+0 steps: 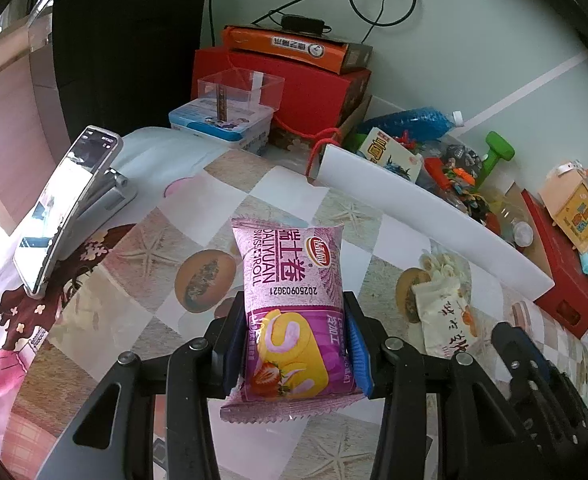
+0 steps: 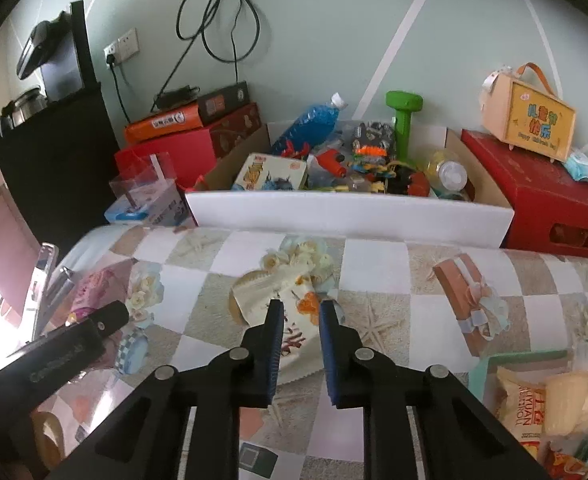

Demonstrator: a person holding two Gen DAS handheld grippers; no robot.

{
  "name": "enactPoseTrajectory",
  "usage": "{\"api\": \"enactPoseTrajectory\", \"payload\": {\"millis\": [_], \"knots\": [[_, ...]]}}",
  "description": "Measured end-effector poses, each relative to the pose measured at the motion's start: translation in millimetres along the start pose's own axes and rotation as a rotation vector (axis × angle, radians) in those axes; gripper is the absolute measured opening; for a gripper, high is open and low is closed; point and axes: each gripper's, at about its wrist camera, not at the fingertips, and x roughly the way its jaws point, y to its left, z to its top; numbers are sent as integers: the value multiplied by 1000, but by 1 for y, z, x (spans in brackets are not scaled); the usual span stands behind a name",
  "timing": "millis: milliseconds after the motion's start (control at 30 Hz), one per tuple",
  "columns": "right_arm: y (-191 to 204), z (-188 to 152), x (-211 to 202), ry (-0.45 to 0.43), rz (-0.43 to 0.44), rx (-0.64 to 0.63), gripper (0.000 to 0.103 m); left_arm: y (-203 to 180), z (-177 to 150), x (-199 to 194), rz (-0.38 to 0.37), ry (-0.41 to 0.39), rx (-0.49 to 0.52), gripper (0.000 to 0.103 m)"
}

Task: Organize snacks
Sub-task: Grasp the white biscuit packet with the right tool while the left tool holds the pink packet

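The left claw (image 1: pixel 294 344) pinches a purple Swiss roll packet (image 1: pixel 292 300) across its lower half, one blue-padded finger pressed against each long side. The packet points away from the camera, its top crimp toward the white-fronted cardboard box (image 1: pixel 426 216) at the back of the table (image 1: pixel 106 320), and whether it touches the patterned cloth cannot be told.

The right claw (image 2: pixel 301 312) stands partly spread, its fingers on either side of a cream snack packet (image 2: pixel 294 320) with orange print. That packet lies flat on the table, in front of the white-fronted cardboard box (image 2: pixel 346 216), and the fingertips sit over it; whether the pads actually touch its edges cannot be told from this view. In the left wrist view the same cream snack packet (image 1: pixel 442 316) lies to the right of the purple packet, nearer the box, with the right claw's arm (image 1: pixel 534 380) dark beside it.

The box holds a jumble of toys, a blue bottle (image 2: pixel 314 124) and a green dumbbell (image 2: pixel 404 120). To the right of the box sits a red carton (image 2: pixel 534 192) with a small beige handled case (image 2: pixel 530 120) on top. To the left of the box a clear plastic container (image 1: pixel 242 88) rests on a blue-and-white tub (image 1: pixel 222 124). Well to the left of the box, a phone (image 1: pixel 62 208) leans on a stand. In front of the box and far to the right, at the table's near corner, a tray (image 2: pixel 494 364) carries more wrapped snacks, among them a yellow packet (image 2: pixel 526 408).
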Motion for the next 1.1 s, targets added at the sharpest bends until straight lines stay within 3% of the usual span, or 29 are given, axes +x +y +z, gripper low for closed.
{"api": "enactPoseTrajectory", "payload": {"millis": [267, 300, 333, 400, 633, 733, 867, 1100], "knots": [[-8, -5, 14, 33, 34, 46, 24, 4, -2, 10, 2, 31, -10, 46], [-7, -6, 16, 38, 32, 42, 33, 5, -2, 12, 5, 37, -10, 46], [-6, -7, 19, 46, 26, 38, 49, 5, -2, 13, 6, 43, -8, 46], [-3, -9, 23, 51, 15, 32, 64, 6, -3, 17, 2, 54, -9, 46], [18, -12, 39, 86, -36, -75, 65, 14, -4, 23, -16, 84, -29, 46], [25, -13, 48, 109, -70, -125, 73, 20, -4, 25, -11, 92, -44, 46], [32, -15, 57, 136, -115, -183, 74, 24, -4, 30, -18, 108, -58, 46], [39, -11, 68, 175, -128, -251, 76, 25, -4, 31, -27, 119, -57, 46]]}}
